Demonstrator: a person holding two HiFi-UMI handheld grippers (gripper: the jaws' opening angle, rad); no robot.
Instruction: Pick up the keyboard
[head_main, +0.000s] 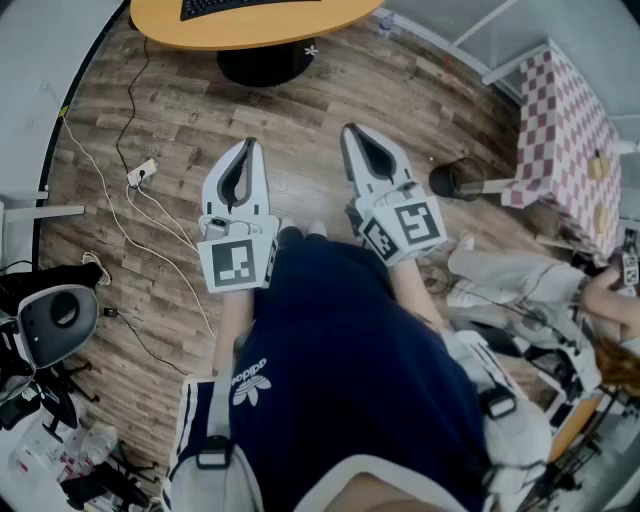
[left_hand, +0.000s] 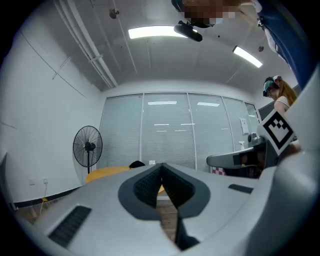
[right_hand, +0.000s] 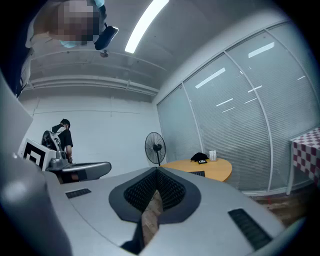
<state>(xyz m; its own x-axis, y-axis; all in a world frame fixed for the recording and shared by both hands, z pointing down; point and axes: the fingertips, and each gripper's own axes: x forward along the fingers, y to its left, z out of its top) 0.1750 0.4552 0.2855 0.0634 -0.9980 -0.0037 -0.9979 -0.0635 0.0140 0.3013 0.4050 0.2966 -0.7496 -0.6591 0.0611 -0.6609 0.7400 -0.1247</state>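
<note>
Facing a round yellow table, two grippers are held level ahead of a dark shirt (head_main: 340, 340) in the lower half of the head view. The left gripper (head_main: 248, 145) is seen with its jaws pressed together on nothing, and the right gripper (head_main: 349, 131) is likewise closed and empty. In each gripper view only floor planks show through the slit below the pads. Beyond the tips, a stretch of wooden floor (head_main: 180, 120) is left to be crossed. At the top edge of the head view the table (head_main: 300, 25) is cut off by the frame, and the keyboard (head_main: 235, 6) is seen lying on it, well apart from both tools. The approach is judged to be the step in hand. For it to be done well, the table should be neared first, both pairs of jaws should be opened before it is reached, and the keyboard should be taken at its two short ends so that it is lifted flat.
</note>
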